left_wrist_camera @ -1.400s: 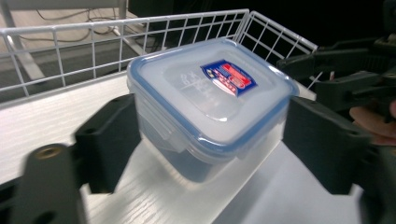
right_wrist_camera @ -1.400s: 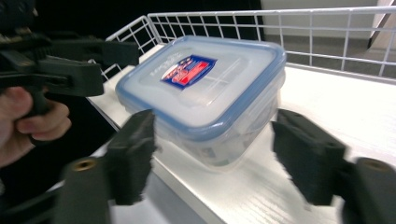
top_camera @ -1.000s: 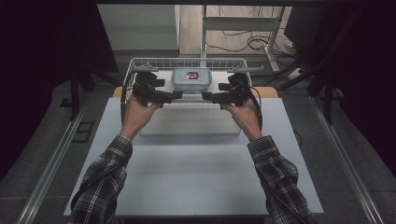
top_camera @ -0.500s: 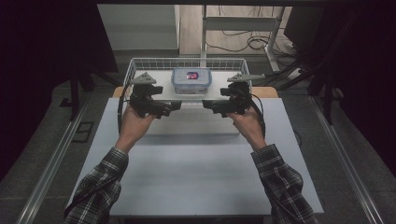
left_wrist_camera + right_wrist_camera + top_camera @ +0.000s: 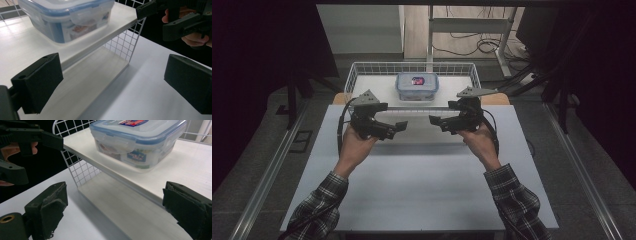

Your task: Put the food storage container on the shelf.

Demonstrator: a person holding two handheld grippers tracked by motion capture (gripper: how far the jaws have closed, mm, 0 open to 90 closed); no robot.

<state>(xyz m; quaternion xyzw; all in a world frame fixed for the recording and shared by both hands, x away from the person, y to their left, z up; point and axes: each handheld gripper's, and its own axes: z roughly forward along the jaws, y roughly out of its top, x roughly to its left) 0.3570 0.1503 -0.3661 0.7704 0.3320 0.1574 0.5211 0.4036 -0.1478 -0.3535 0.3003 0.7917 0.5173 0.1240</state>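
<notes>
clear blue-rimmed container (image 5: 417,86), white wire basket (image 5: 357,71), plaid sleeves (image 5: 319,202)

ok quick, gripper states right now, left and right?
Left gripper: open, holding nothing.
Right gripper: open, holding nothing.

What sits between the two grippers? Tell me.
Nothing: in the high view the left gripper and right gripper face each other over a bare stretch of white shelf. The box sits farther back.

The shelf (image 5: 377,90) is bare on either side of the lidded container (image 5: 417,86). A wire basket wall (image 5: 412,67) closes its far edge and ends; its near edge is open.
</notes>
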